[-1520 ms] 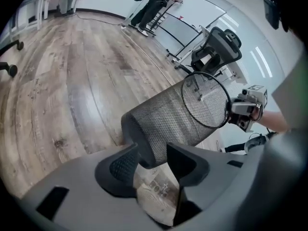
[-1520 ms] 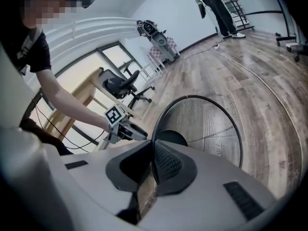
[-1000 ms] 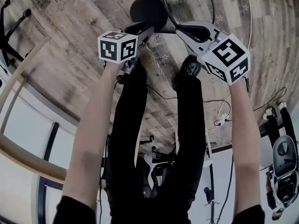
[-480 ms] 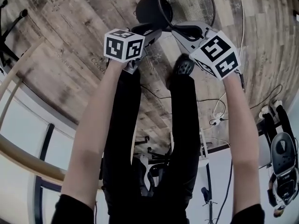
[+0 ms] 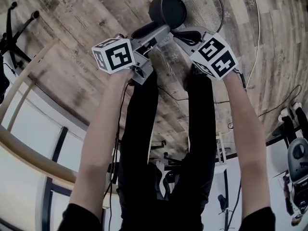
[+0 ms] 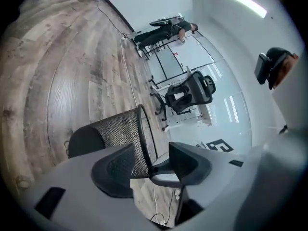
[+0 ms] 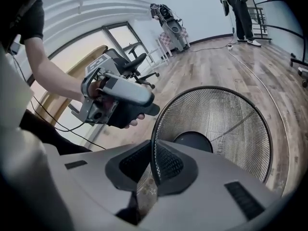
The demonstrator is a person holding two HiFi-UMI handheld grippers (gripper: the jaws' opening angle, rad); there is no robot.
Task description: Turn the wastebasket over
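The black mesh wastebasket (image 5: 197, 4) lies tipped on the wooden floor, with its solid base (image 5: 166, 11) toward the left and its mouth facing my right gripper view. My right gripper (image 5: 180, 34) is shut on the basket's wire rim (image 7: 155, 143), which sits pinched between its pads. My left gripper (image 5: 161, 30) hangs just left of it, and its jaws are opening. In the left gripper view the rim (image 6: 144, 138) runs through the gap of the left gripper (image 6: 151, 165), and the pads stand clear of it. The left gripper (image 7: 120, 100) also shows in the right gripper view, beside the basket (image 7: 216, 124).
A black office chair (image 6: 190, 93) stands at a desk beyond the basket. A thin cable (image 5: 252, 37) curves over the floor to the right. A chair base (image 5: 14, 28) and a wooden rail (image 5: 24, 76) lie at the left. A person (image 7: 238, 4) stands far off.
The left gripper has risen and rolled, and its jaws have parted from the rim. The right gripper has shifted left with the rim, and the basket has tilted with it.
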